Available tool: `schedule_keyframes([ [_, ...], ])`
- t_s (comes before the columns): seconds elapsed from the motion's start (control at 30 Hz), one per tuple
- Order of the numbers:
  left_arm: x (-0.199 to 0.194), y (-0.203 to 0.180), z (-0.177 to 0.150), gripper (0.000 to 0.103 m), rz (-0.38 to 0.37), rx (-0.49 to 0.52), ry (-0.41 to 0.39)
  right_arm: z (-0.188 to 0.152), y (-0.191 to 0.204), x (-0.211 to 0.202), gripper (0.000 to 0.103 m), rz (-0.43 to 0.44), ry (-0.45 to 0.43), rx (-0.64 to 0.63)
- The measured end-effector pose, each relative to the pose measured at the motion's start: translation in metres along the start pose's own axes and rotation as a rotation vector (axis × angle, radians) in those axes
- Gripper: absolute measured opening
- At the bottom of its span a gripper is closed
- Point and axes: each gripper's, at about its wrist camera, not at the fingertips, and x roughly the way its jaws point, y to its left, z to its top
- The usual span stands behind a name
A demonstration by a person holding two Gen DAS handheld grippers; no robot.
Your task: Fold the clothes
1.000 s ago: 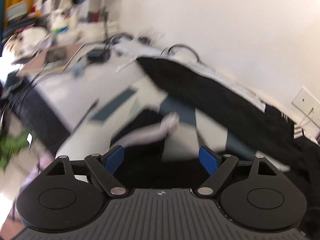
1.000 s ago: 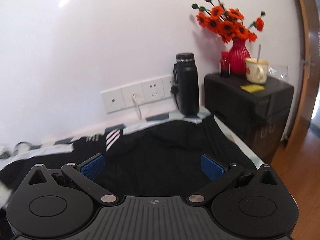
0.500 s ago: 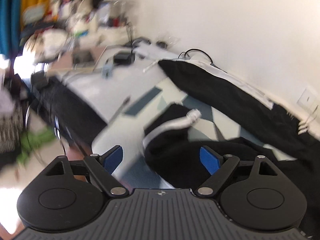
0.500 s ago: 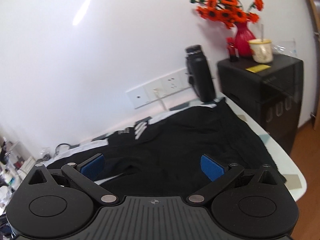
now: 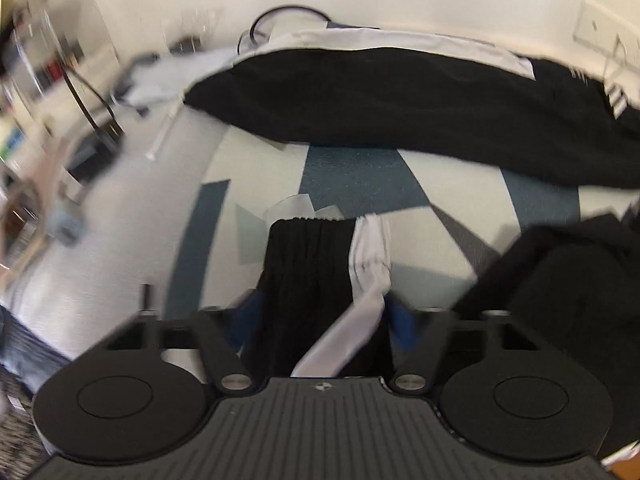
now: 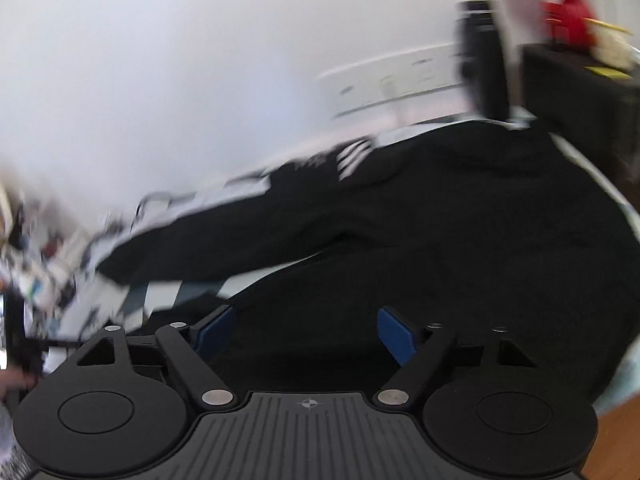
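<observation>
A black garment with white trim (image 5: 400, 100) lies spread over the patterned table (image 5: 360, 176) along the wall. One sleeve's ribbed black cuff with a white stripe (image 5: 308, 256) runs between the blue pads (image 5: 402, 324) of my left gripper (image 5: 324, 320). Its jaws are closing, and the fabric fills the gap from pad to pad. In the blurred right wrist view the same black garment (image 6: 440, 220) covers most of the table. My right gripper (image 6: 304, 330) hangs low over its near edge. Those jaws are closing but still stand wide, with black fabric under them and the pads clear of it.
A black bottle (image 6: 482, 60) stands by the wall sockets (image 6: 392, 80). Beside it is a dark cabinet (image 6: 580, 92) carrying a red vase of orange flowers (image 6: 568, 20). A coiled cable (image 5: 288, 16) and blurred clutter (image 5: 60, 60) lie at the table's left end.
The left gripper swung over and down onto the sleeve cuff, and its jaws narrowed around it. The right gripper dropped toward the black fabric and its jaws came in somewhat.
</observation>
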Motion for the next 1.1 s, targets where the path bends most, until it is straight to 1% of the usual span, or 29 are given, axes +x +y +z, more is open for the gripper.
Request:
schedule_keyframes([
  [0.03,-0.001,0.004,0.0,0.012,-0.017,-0.003,-0.029,0.001,0.018,0.015,0.077,0.001,0.006,-0.043],
  [0.07,-0.002,0.009,0.0,0.009,-0.035,-0.006,-0.058,0.002,0.036,0.03,0.076,0.002,0.012,-0.087],
  [0.1,-0.005,0.012,-0.001,0.008,-0.047,0.005,-0.093,0.002,0.054,0.045,0.074,0.003,0.018,-0.13],
  [0.13,-0.01,0.019,-0.003,0.007,-0.069,-0.02,-0.116,0.002,0.07,0.063,0.068,0.034,0.041,-0.158],
  [0.17,-0.015,0.026,-0.006,0.007,-0.09,-0.044,-0.14,0.001,0.088,0.083,0.064,0.059,0.071,-0.193],
  [0.2,-0.021,0.038,-0.009,0.007,-0.112,-0.087,-0.168,-0.001,0.106,0.103,0.064,0.084,0.101,-0.227],
  [0.27,-0.037,0.061,-0.014,0.006,-0.154,-0.173,-0.223,-0.003,0.139,0.144,0.066,0.052,0.132,-0.319],
  [0.33,-0.052,0.085,-0.019,0.006,-0.196,-0.259,-0.279,-0.005,0.162,0.178,0.066,0.009,0.15,-0.362],
  [0.37,-0.06,0.097,-0.022,0.006,-0.216,-0.302,-0.306,-0.004,0.168,0.192,0.064,0.003,0.168,-0.353],
  [0.43,-0.072,0.116,-0.03,0.006,-0.222,-0.369,-0.334,-0.005,0.174,0.213,0.06,0.018,0.219,-0.323],
  [0.5,-0.082,0.132,-0.039,0.006,-0.221,-0.418,-0.357,-0.009,0.181,0.223,0.054,-0.005,0.243,-0.36],
  [0.53,-0.086,0.137,-0.044,0.006,-0.218,-0.434,-0.367,-0.012,0.184,0.225,0.04,-0.024,0.243,-0.388],
  [0.57,-0.088,0.139,-0.048,0.006,-0.207,-0.426,-0.373,-0.014,0.185,0.226,0.023,-0.044,0.246,-0.404],
  [0.63,-0.089,0.142,-0.054,0.006,-0.183,-0.408,-0.374,-0.014,0.177,0.225,0.005,-0.041,0.235,-0.362],
  [0.7,-0.087,0.143,-0.058,0.006,-0.171,-0.4,-0.359,-0.011,0.168,0.219,0.004,-0.021,0.191,-0.289],
  [0.73,-0.09,0.144,-0.058,0.006,-0.171,-0.407,-0.37,-0.009,0.165,0.215,0.004,-0.012,0.17,-0.255],
  [0.83,-0.097,0.147,-0.056,0.005,-0.169,-0.428,-0.402,0.004,0.165,0.199,0.003,-0.02,0.076,-0.251],
  [0.93,-0.12,0.141,-0.044,0.005,-0.153,-0.405,-0.546,0.028,0.161,0.174,0.003,-0.029,-0.098,-0.203],
  [0.97,-0.126,0.138,-0.039,0.005,-0.142,-0.397,-0.582,0.036,0.159,0.168,0.003,-0.034,-0.14,-0.184],
  [1.0,-0.129,0.137,-0.036,0.005,-0.133,-0.395,-0.598,0.044,0.157,0.162,0.003,-0.04,-0.18,-0.166],
  [1.03,-0.127,0.136,-0.033,0.005,-0.123,-0.398,-0.596,0.05,0.154,0.163,0.003,-0.038,-0.18,-0.166],
  [1.1,-0.113,0.135,-0.032,0.006,-0.083,-0.404,-0.557,0.056,0.152,0.175,0.005,-0.054,-0.138,-0.197],
])
